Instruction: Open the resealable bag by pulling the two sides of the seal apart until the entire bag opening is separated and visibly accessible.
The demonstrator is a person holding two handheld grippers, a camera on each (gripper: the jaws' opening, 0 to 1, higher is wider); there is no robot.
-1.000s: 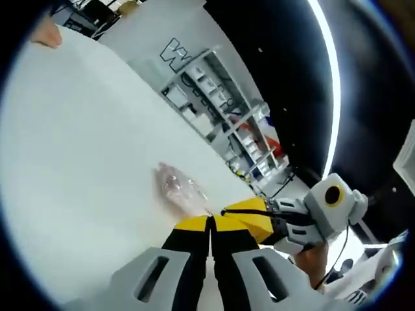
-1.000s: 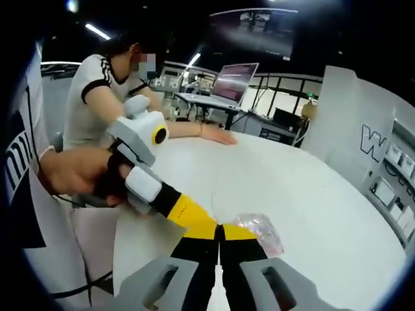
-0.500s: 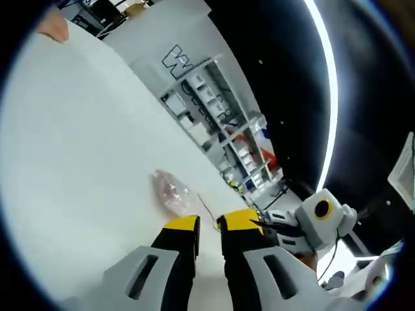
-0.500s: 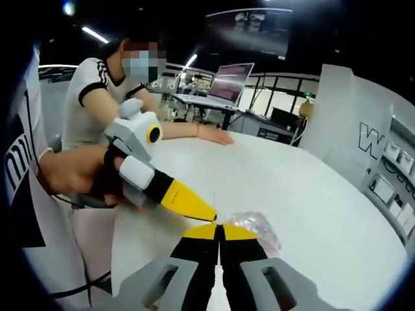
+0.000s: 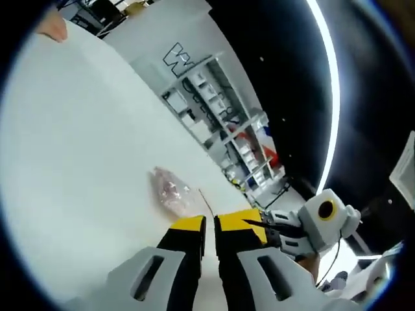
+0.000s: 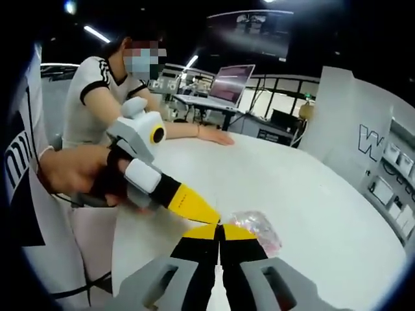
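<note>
Right gripper (image 6: 219,228): my jaws are pressed together at the yellow tips, pinched on the near edge of the resealable bag (image 6: 256,228), which lies on the white tabletop (image 6: 305,194) just past the tips toward 1 o'clock. Bag is clear, crumpled, with pinkish contents. Left gripper (image 5: 209,223): jaws nearly together, only a thin slit between the tips; I can't tell whether any film is caught in it. In the left gripper view the bag (image 5: 170,192) sits at 10 o'clock from my tips, just beside them, with the right gripper coming in at 3 o'clock. In the right gripper view the left gripper (image 6: 211,215) comes in from 10 o'clock, held by a hand (image 6: 78,172), its yellow point just beside my tips. Seated person (image 6: 107,84) at 11 o'clock, laptop (image 6: 230,84) at 12 o'clock behind the tabletop.
</note>
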